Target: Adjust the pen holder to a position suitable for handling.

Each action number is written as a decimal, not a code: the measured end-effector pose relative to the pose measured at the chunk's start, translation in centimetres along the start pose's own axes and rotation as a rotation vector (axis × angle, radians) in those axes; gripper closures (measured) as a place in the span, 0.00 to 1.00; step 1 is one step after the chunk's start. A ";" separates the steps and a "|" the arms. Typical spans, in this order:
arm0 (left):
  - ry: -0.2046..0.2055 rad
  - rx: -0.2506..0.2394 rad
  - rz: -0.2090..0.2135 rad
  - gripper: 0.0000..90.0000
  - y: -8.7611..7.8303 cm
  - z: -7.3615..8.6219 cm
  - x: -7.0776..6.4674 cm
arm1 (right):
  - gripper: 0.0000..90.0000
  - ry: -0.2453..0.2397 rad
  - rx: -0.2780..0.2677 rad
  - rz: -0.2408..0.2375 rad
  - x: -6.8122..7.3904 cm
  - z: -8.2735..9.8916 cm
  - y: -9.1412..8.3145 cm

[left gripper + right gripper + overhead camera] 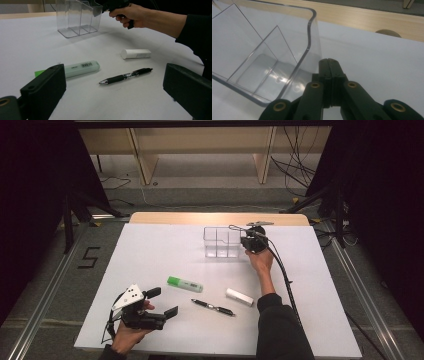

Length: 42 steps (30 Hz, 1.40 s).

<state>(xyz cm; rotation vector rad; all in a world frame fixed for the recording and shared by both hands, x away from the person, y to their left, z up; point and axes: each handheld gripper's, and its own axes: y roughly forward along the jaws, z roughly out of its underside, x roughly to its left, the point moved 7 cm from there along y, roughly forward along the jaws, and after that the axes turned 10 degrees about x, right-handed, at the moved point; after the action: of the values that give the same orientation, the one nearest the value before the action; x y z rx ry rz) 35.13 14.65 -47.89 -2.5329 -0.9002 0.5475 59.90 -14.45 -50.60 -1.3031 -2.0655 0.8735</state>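
A black "5" (88, 257) was marked on the grey floor, left of the white table (150, 250). On that table, the green highlighter (81, 68) carried a barcode label, its print too small to read.

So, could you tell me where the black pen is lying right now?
In the high view the black pen lies flat on the white table near its front edge, between the green highlighter and the white eraser.
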 end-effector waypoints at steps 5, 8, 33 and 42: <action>0.000 -0.002 0.000 0.05 0.0 0.0 0.0 | 1.00 -0.012 -0.002 -0.006 0.7 -0.2 0.2; 0.002 -0.001 0.000 0.05 -0.1 0.0 0.0 | 1.00 -0.014 -0.004 -0.009 1.1 -0.3 0.3; -0.007 0.000 -0.014 0.05 -0.2 0.2 0.3 | 0.58 -0.076 -0.081 -0.069 1.9 0.4 -5.4; -0.014 -0.002 -0.014 0.05 -0.2 0.2 0.3 | 0.49 -0.127 -0.078 -0.144 3.9 2.1 -8.4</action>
<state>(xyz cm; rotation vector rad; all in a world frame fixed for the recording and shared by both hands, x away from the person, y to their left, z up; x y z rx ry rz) 35.18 15.01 -48.02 -2.5257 -0.9227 0.5613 52.08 -14.11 -45.18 -1.1471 -2.2816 0.8384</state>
